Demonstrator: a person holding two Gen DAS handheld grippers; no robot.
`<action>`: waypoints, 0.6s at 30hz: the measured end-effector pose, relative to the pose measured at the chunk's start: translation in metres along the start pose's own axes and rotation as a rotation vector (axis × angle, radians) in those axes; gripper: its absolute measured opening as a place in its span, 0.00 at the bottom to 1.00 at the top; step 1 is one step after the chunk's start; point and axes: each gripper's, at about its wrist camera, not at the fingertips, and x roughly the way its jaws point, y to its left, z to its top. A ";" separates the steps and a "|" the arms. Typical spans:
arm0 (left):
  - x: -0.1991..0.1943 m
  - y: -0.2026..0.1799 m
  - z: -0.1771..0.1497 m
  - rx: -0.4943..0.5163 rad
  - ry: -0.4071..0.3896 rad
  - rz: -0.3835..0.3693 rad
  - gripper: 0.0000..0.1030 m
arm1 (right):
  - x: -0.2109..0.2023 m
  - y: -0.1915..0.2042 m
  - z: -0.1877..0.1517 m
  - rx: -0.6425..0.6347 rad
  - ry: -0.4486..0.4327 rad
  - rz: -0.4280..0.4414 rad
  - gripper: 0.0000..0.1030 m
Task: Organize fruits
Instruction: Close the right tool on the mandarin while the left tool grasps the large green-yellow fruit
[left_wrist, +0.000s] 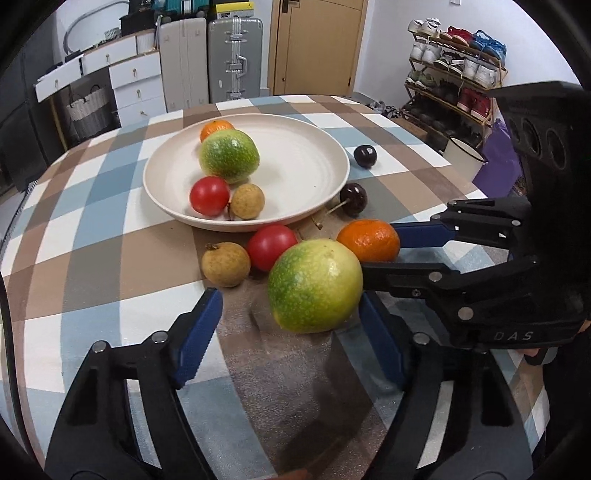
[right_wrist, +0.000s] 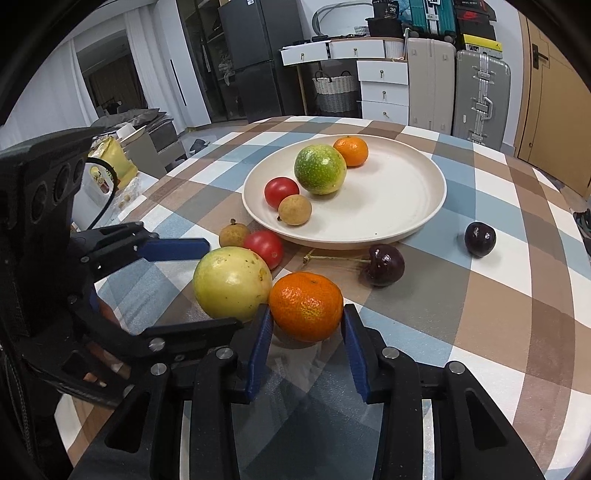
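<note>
1. Left wrist view: the left gripper (left_wrist: 290, 321) fills the lower part of the frame, its blue fingers spread wide on either side of the big green-yellow fruit (left_wrist: 314, 286), which sits on the checked tablecloth (left_wrist: 92, 258); whether the pads touch it I cannot tell.
2. Right wrist view: the right gripper (right_wrist: 306, 332) sits at lower centre, spread around the mandarin (right_wrist: 306, 306), pads just beside its flanks.
3. Just behind these, toward mid-frame, lie a red tomato (right_wrist: 264, 248) and a longan (right_wrist: 232, 233), near the plate's edge.
4. Two dark cherries (right_wrist: 384, 265) (right_wrist: 479, 239) lie to the right on the cloth.
5. At upper centre, the cream plate (right_wrist: 406, 206) holds a second green fruit, mandarin, tomato and longan.
</note>
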 end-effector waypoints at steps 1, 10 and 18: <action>0.001 0.000 0.000 0.001 0.002 -0.010 0.67 | 0.000 0.000 0.000 0.002 0.000 0.002 0.38; 0.002 -0.006 0.000 0.030 0.002 -0.063 0.46 | 0.000 -0.001 0.000 0.003 0.000 0.002 0.38; -0.002 -0.006 0.000 0.027 -0.010 -0.074 0.46 | -0.001 -0.001 0.000 0.007 -0.002 0.007 0.37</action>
